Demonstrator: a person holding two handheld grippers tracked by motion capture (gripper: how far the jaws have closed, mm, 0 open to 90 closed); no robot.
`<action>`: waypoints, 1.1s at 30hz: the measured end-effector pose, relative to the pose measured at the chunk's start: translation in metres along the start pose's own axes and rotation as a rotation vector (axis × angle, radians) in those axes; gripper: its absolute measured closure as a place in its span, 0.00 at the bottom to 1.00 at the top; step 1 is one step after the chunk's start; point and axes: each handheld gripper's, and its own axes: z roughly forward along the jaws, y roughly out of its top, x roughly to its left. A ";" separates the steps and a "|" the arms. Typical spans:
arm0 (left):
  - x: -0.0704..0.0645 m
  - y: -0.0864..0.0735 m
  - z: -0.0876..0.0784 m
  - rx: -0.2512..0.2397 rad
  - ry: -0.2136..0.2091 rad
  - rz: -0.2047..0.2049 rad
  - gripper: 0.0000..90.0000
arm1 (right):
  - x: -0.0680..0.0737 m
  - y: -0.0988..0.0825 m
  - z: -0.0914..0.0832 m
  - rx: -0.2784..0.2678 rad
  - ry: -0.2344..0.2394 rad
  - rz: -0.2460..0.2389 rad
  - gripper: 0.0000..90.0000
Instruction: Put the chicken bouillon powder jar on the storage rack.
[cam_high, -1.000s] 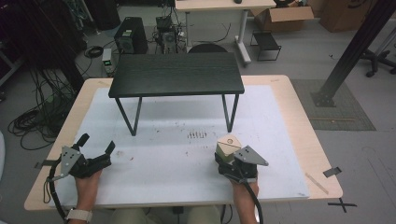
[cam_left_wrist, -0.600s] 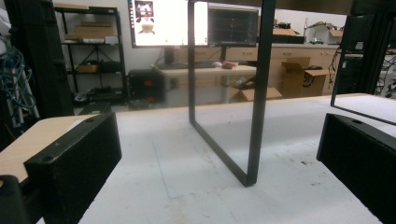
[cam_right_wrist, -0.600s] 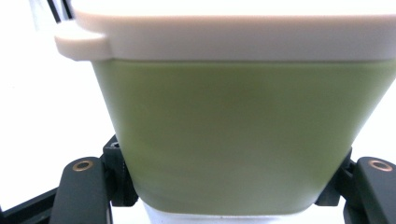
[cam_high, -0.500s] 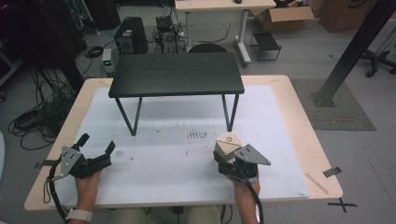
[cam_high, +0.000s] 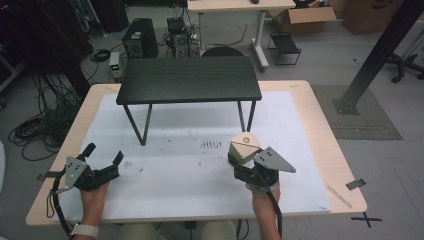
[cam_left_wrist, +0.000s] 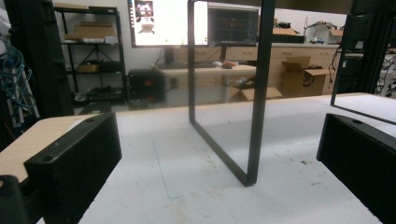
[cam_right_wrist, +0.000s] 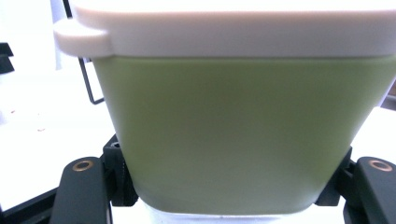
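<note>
Table (cam_high: 310, 130): pale wood, white sheet over it
Stand (cam_high: 190, 80): small black wood-grain top on thin metal legs, far centre
Container (cam_right_wrist: 243, 135): green, rounded, probably plastic — white lid; sits between the right gripper's (cam_high: 248, 168) jaws, clamped at its sides
Left gripper (cam_high: 102, 162): jaws wide apart — nothing between

Open white tabletop (cam_high: 170, 175) between both grippers, from 9 through 6 to 3 o'clock. Blocked at 12 o'clock by the small black table (cam_high: 190, 80), its thin legs (cam_high: 134, 124) planted left and right, with a passable gap beneath the top between them. Blocked ahead of the right gripper (cam_high: 245, 162) by the green lidded tub (cam_right_wrist: 233, 135) wedged between its fingers.
</note>
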 end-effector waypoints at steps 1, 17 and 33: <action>0.000 0.000 0.000 0.000 0.000 0.000 0.00 | -0.001 0.003 0.000 -0.002 0.001 -0.004 0.33; 0.000 0.000 0.000 0.001 0.000 -0.002 0.00 | -0.002 0.049 0.005 -0.076 0.034 -0.049 0.33; 0.001 0.000 0.000 0.000 0.000 -0.005 0.00 | -0.002 0.090 0.008 -0.154 0.051 -0.081 0.33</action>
